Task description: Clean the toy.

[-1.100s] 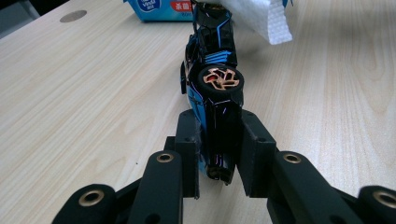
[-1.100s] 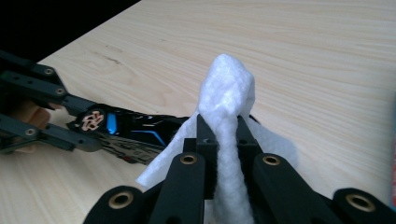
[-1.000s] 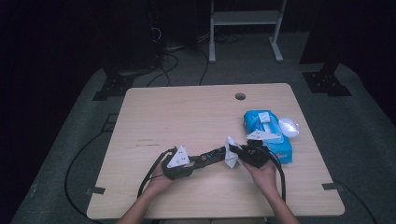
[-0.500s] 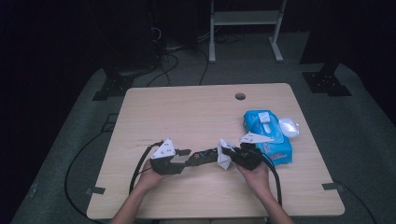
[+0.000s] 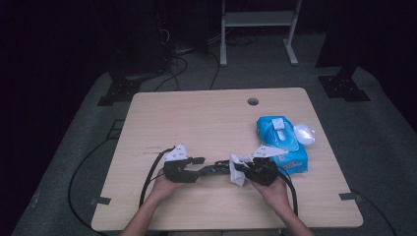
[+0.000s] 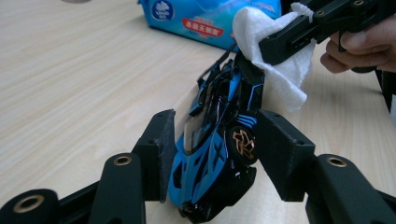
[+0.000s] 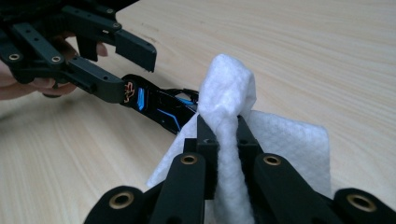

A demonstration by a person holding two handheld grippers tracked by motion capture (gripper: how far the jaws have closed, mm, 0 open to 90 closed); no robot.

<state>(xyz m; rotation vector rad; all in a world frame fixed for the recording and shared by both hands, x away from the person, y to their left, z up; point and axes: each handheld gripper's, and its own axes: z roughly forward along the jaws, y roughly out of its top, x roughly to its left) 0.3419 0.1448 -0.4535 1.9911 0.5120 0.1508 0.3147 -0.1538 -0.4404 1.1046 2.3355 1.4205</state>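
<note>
The left claw (image 6: 212, 154) has just opened around the car (image 6: 215, 154), loosening; the right claw (image 7: 223, 140) still pinches the wipe (image 7: 229, 98).

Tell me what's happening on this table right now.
A person is cleaning a blue and black toy car with a white wipe. The right gripper is clamped on the wipe, which is up against one end of the car. The left gripper has just been opening its jaws; the car sits tilted between them, and a gap shows beside it. A blue pack of wipes lies on the wooden table nearby.
</note>
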